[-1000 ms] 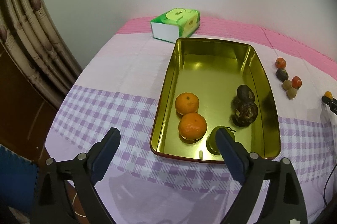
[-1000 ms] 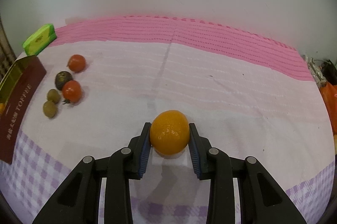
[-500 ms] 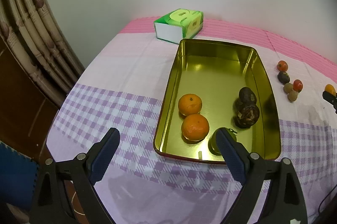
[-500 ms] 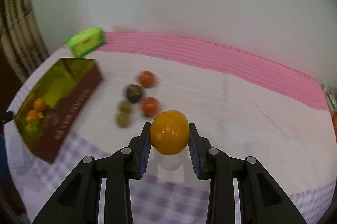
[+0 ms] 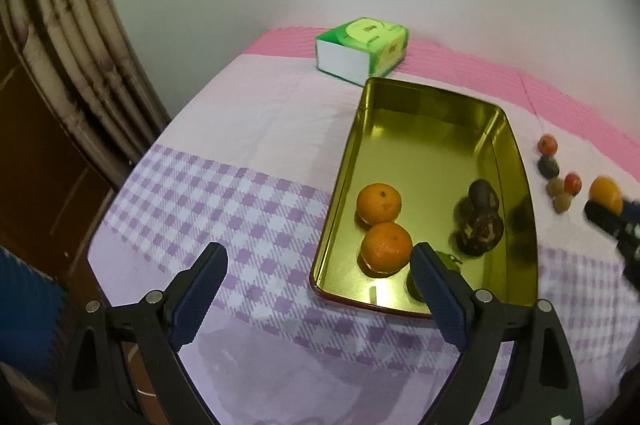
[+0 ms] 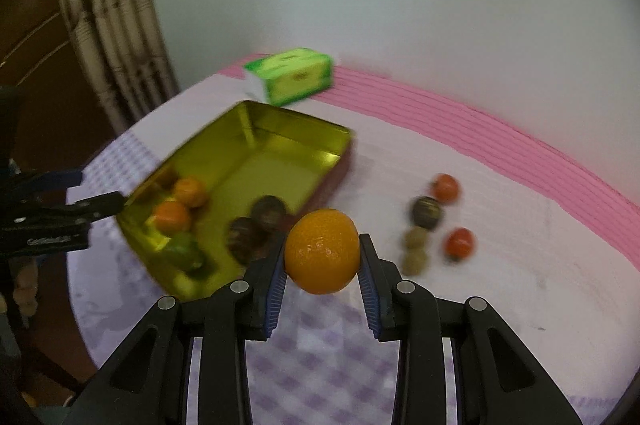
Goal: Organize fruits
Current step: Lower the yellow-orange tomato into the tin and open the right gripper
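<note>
My table's pink-and-lilac checked cloth [image 5: 248,129] bears a gold tin [image 5: 516,153], a green tissue box [image 5: 362,51] and five small loose fruits [image 6: 426,213].

Far half of the gold tin [image 5: 436,141] ahead of my left fingers is bare floor, so plenty of room to come down there. The near half is crowded: two oranges [image 5: 384,225] on the left side, dark fruits [image 5: 480,221] on the right, and a green fruit [image 5: 448,261] tucked right behind my right-hand fingertip. There's a narrow lane between the oranges and the dark ones. A tissue box [image 5: 362,49] sits just past the tin's far end. Right of the tin's wall, a cluster of small fruits [image 6: 432,225] takes up cloth; past them the pink cloth [image 6: 540,265] lies bare.
</note>
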`<action>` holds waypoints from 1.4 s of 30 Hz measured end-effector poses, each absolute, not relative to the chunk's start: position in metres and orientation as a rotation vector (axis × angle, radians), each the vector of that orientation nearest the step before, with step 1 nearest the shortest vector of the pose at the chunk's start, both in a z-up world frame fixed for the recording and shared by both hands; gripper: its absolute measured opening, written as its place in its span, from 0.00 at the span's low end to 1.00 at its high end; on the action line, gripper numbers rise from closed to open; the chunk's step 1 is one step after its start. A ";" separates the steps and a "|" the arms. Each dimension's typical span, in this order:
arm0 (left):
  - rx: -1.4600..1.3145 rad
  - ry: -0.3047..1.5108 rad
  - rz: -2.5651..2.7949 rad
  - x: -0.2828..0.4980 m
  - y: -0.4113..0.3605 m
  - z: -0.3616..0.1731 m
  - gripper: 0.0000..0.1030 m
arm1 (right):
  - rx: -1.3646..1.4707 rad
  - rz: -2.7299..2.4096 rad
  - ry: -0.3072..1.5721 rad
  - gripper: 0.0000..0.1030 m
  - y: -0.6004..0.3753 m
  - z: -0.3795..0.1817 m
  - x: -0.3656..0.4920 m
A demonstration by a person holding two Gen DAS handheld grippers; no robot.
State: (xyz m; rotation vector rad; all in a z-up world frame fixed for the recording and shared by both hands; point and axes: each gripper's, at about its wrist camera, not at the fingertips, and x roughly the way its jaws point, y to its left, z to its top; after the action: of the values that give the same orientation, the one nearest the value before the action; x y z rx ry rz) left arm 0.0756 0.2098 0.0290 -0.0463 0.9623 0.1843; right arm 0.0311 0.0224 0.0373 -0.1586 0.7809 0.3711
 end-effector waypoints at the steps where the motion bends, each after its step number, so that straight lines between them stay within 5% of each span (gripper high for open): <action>1: -0.059 0.962 0.189 0.076 0.212 0.030 0.88 | -0.162 0.389 0.783 0.34 0.031 0.037 0.031; 42: -0.154 0.993 0.289 0.077 0.242 0.022 0.88 | -0.271 0.462 0.907 0.34 0.104 -0.022 0.051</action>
State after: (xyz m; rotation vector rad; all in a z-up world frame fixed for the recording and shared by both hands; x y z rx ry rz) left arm 0.0769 0.2422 0.0225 -0.1539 0.9931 0.2887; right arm 0.0509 0.1045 -0.0223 -0.2713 0.9070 0.4616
